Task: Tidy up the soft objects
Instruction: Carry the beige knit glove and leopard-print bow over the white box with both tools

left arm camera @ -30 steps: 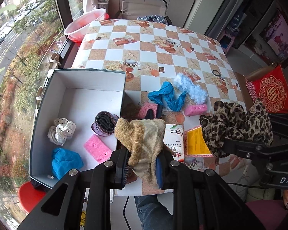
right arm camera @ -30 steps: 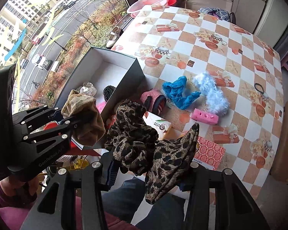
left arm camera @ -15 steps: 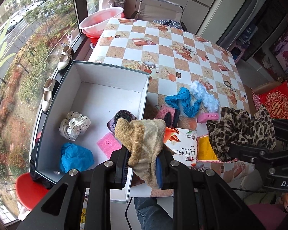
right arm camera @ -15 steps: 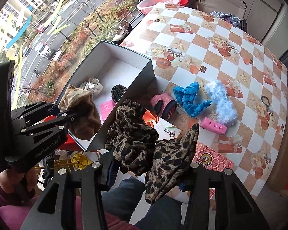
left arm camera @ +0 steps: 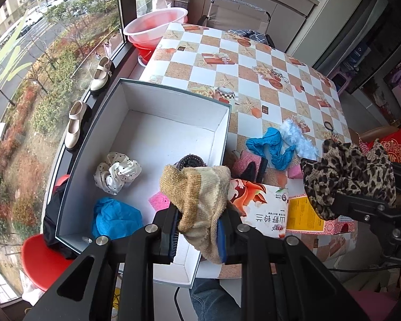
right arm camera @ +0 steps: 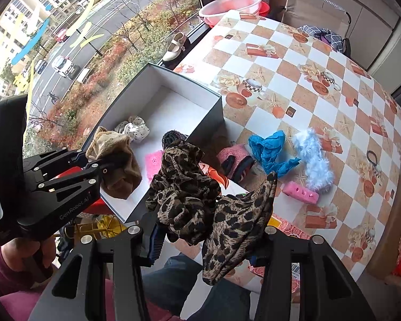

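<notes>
**Two soft items carried toward the open box**

A beige and tan knitted sock (left arm camera: 197, 195) is pinched between the jaws of the left hand-held gripper (left arm camera: 197, 230), which is clenched on it and holds it above the near right corner of the white-lined grey cardboard box (left arm camera: 173, 99). A leopard-print fabric scrunchie (right arm camera: 197, 195) with a loose flap hangs from the right hand-held gripper (right arm camera: 205, 238), likewise clamped on its load, just right of the box over the near edge of the tabletop (left arm camera: 254, 61).

Compared with a second ago, both grippers have travelled sideways toward the box, so more of its interior now sits under the sock, while neither grip has changed. That suggests the carry is nearly over and the drop is the likely next step, sock first.

Inside the box lie a white polka-dot scrunchie (left arm camera: 117, 172), a crumpled blue cloth (left arm camera: 115, 218), a pink sponge (left arm camera: 159, 200) and a dark ribbed hair band (left arm camera: 191, 159), the last two partly hidden by the sock. Left on the checked tabletop are a blue fabric piece (left arm camera: 270, 145), a pale blue fluffy scrunchie (left arm camera: 298, 139), a pink and dark sock (left arm camera: 250, 164) and another pink sponge block (right arm camera: 300, 192). A printed carton (left arm camera: 262, 211) lies beside the box.
</notes>
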`<state>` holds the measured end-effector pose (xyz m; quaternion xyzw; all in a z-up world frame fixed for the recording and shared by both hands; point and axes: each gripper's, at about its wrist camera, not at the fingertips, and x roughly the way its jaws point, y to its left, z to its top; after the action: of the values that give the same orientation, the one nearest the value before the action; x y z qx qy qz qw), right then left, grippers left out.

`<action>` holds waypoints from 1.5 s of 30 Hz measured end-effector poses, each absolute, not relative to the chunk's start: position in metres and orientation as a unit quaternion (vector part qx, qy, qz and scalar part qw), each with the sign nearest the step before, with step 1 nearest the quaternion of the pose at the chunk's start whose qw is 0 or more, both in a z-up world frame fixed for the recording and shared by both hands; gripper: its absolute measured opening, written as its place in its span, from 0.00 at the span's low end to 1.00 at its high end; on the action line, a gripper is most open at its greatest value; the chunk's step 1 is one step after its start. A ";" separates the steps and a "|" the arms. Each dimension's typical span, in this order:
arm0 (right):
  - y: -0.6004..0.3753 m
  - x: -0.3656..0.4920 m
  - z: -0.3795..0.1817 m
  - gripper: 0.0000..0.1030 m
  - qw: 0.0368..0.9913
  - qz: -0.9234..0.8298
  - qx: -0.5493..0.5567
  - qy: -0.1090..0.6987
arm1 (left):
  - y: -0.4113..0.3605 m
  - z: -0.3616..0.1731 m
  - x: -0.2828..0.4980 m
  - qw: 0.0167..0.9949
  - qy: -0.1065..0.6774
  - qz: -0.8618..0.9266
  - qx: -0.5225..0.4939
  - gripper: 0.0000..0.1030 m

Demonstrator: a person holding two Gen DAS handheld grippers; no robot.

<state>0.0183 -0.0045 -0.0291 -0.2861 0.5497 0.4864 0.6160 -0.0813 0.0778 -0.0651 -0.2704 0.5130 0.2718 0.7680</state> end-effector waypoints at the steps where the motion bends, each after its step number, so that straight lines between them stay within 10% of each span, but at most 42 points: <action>1: -0.002 0.018 -0.028 0.47 0.616 0.488 -0.286 0.548 | 0.079 -0.066 -0.082 0.767 0.513 0.273 -0.270 0.24; 45: 0.059 0.018 -0.041 0.47 0.592 0.513 -0.294 0.548 | 0.120 -0.086 -0.091 0.738 0.514 0.320 -0.297 0.25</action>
<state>0.0183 0.0585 -0.0410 -0.2940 0.5478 0.5129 0.5920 -0.0911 0.1204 -0.0860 -0.2974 0.5143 0.3205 0.7378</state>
